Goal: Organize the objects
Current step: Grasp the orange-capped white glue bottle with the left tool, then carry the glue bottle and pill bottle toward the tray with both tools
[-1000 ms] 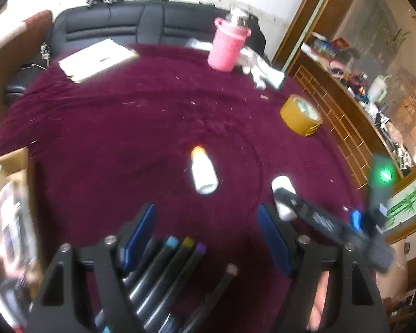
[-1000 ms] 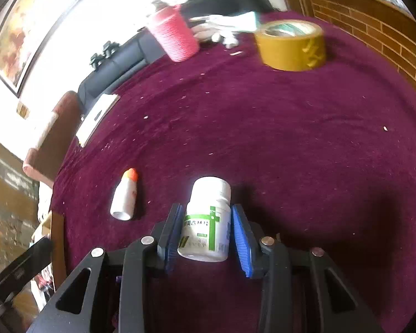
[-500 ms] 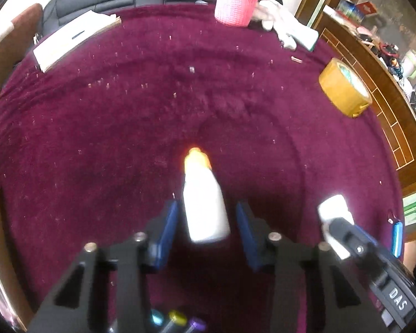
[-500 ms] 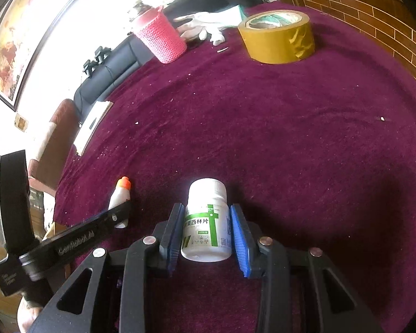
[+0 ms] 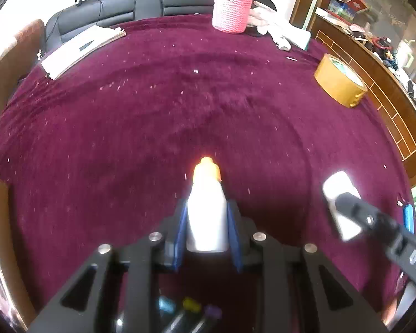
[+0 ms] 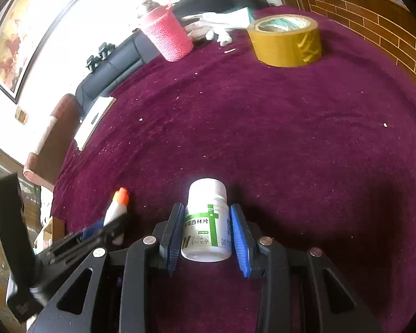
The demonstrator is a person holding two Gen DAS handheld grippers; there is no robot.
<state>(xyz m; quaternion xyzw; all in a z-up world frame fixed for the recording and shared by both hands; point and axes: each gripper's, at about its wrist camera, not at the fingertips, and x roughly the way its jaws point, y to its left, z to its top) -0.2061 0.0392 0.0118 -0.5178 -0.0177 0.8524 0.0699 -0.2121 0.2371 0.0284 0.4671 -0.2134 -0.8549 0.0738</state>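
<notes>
Your left tool (image 5: 207,222) is clamped on the white dropper bottle (image 5: 206,216); both blue pads (image 5: 181,230) press its sides and its orange cap points to 12 o'clock. Your right tool (image 6: 208,229) is clamped on the white pill bottle (image 6: 207,222) with the green cross label, cap toward 12 o'clock, blue pads against both flanks.

In the left wrist view the right tool (image 5: 374,222) and its pill bottle (image 5: 341,205) sit at 3 o'clock of the dropper bottle, near but apart. In the right wrist view the left tool (image 6: 97,236) and dropper bottle (image 6: 116,208) sit at 9 o'clock, near.

The bench (image 5: 152,111), covered in maroon cloth, lies bare ahead of both tools from 10 to 2 o'clock. Along its far edge:
- Notebook (image 5: 80,50) at 10 o'clock.
- Pink knitted cup (image 5: 231,8) at 12 o'clock, white cloth (image 5: 280,34) just beside it.
- Yellow tape roll (image 5: 339,83) at 2 o'clock, close to the right edge of the cloth.

Marker pens (image 5: 188,313) lie beneath the left tool at 6 o'clock. A small blue item (image 5: 409,219) lies at the right edge; you cannot tell what it is.
</notes>
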